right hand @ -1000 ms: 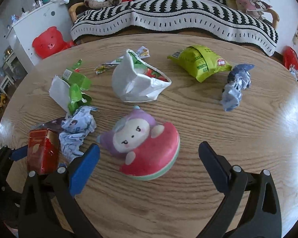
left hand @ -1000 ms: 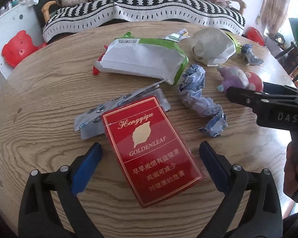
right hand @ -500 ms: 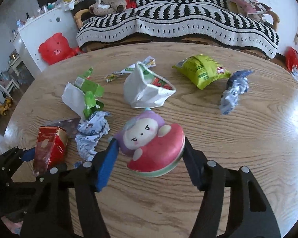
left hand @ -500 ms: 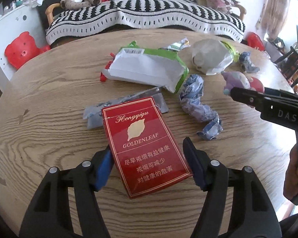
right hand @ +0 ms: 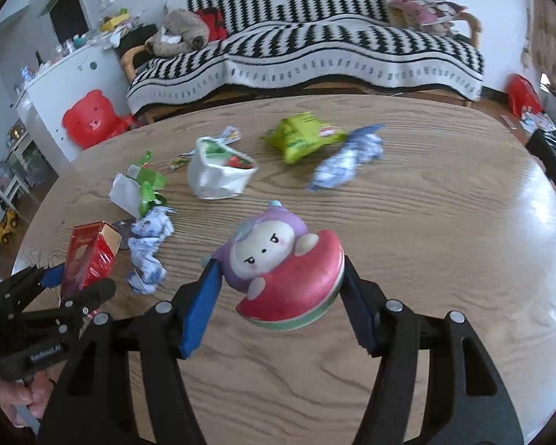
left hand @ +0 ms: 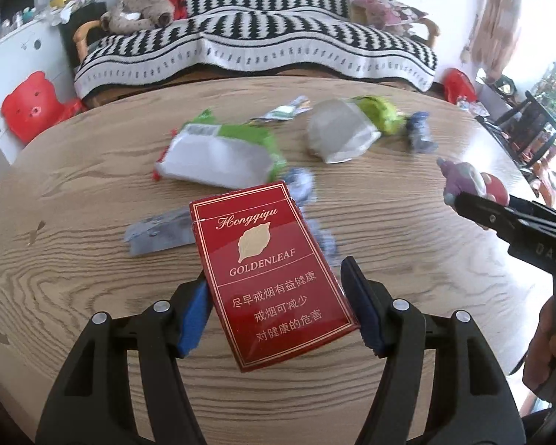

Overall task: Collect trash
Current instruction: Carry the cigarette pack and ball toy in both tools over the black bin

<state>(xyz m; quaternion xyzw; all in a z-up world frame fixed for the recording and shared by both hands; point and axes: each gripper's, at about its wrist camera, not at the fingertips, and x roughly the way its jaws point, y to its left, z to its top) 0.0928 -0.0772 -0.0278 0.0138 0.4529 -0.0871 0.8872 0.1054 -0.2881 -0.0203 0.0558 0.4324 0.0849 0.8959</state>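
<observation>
Gripping a red pack [left hand: 274,278] between its closed jaws, the left gripper [left hand: 274,304] holds it tilted just above the counter [left hand: 74,259], while the right gripper [right hand: 278,289] has its jaws clamped on a plush toy [right hand: 278,259], also clear of the wood. Beyond the pack lie a foil strip [left hand: 159,233], a crumpled blue wrapper [right hand: 148,244] and a green-and-white bag [left hand: 218,152]; farther from it sit a white bag [right hand: 218,174], a green packet [right hand: 300,137] and another blue wrapper [right hand: 348,155].
</observation>
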